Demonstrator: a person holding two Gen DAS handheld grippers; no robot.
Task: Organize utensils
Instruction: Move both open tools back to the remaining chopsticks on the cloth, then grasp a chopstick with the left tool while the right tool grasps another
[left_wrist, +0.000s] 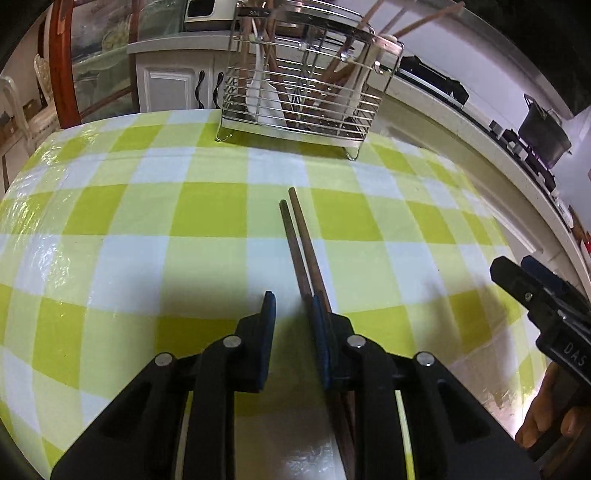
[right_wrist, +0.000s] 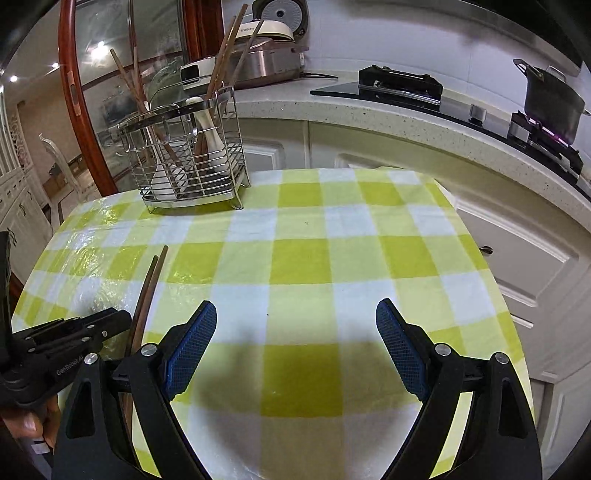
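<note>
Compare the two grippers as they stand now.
The left gripper has its jaws nearly together; the right gripper has its jaws spread wide. The left gripper sits at the chopsticks, which pass under its right finger; the right gripper has only bare tablecloth between its fingers. Both have black fingers with blue pads.

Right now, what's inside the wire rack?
The wire rack holds upright wooden chopsticks and white spoons. Its bottom is hidden behind the wires and utensils.
</note>
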